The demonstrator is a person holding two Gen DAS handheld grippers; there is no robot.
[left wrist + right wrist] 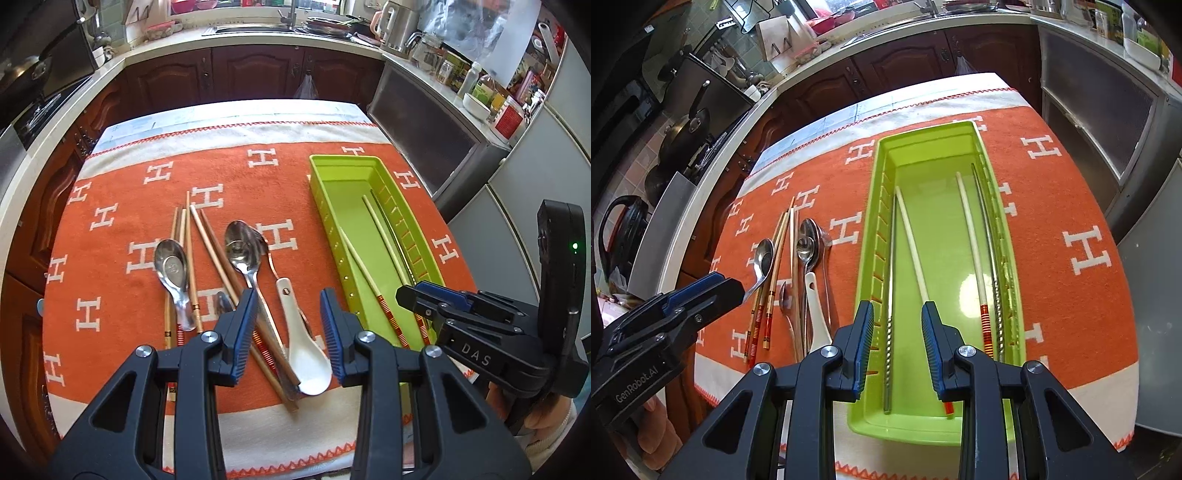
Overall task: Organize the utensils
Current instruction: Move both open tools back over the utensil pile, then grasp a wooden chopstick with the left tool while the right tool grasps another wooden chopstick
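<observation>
On a bench draped in an orange H-patterned cloth (147, 229), the left tool (290, 332) hovers with its jaws apart and empty above a heap of steel spoons (243, 251), wooden chopsticks (188, 251) and a white ceramic spoon (306, 354). The right tool (897, 347), jaws likewise apart and gripping nothing, hangs over the near end of a green tray (866, 236). In the tray lie two pale chopsticks (971, 236) with red-banded ends and two metal ones, well apart from the pile.

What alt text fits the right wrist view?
An open right gripper hovers empty over a green tray holding two pale chopsticks and two metal ones. Left of it, spoons and more chopsticks lie on an orange cloth.
</observation>
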